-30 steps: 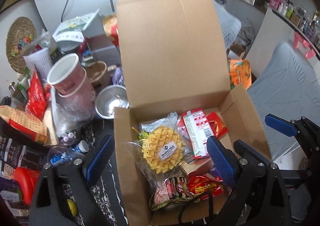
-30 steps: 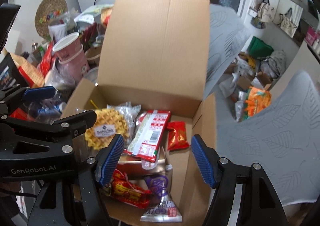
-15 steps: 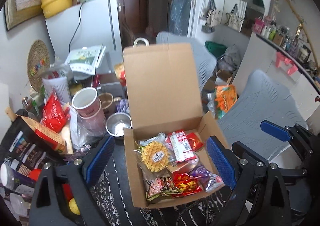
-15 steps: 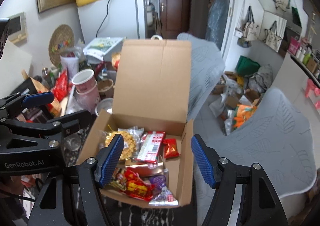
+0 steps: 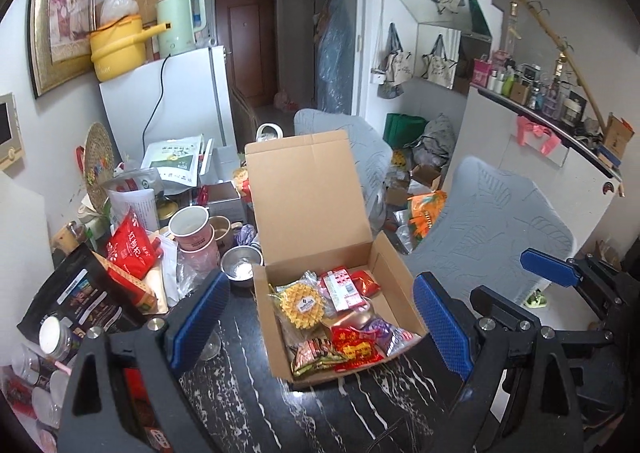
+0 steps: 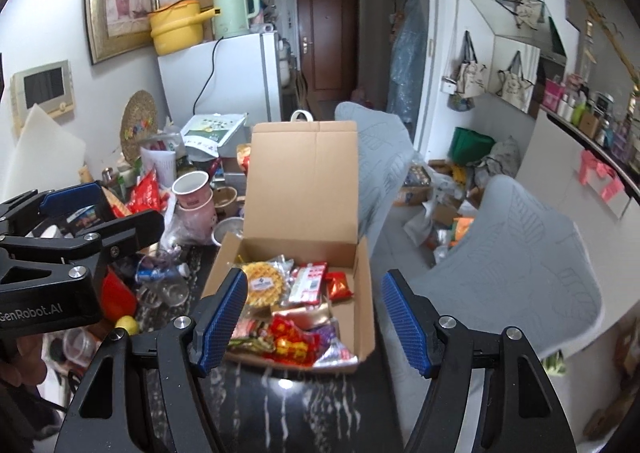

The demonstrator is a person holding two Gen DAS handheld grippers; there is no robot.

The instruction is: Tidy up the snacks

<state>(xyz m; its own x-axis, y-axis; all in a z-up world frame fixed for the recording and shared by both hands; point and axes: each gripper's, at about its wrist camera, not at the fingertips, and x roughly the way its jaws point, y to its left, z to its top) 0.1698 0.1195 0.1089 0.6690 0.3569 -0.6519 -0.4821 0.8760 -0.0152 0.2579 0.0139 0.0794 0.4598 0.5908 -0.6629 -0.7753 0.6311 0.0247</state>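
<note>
The left claw (image 5: 316,329) is standing wide with nothing between its blue pads, and the right claw (image 6: 314,319) is also standing apart and holding nothing. The cardboard box (image 5: 384,273) is sitting on the dark surface (image 5: 256,405) ahead of both claws and below them, with its lid standing up at the far side. Inside it the waffle packet (image 5: 300,303), a red and white packet (image 5: 338,289) and several other snack bags are already lying together. To the left of the left claw a red snack bag (image 5: 130,249) and a pink cup (image 5: 192,229) are waiting among the clutter. I judge that the packing is mostly done; perhaps closing the lid is left, and I cannot tell whether the outside packets belong to it.
</note>
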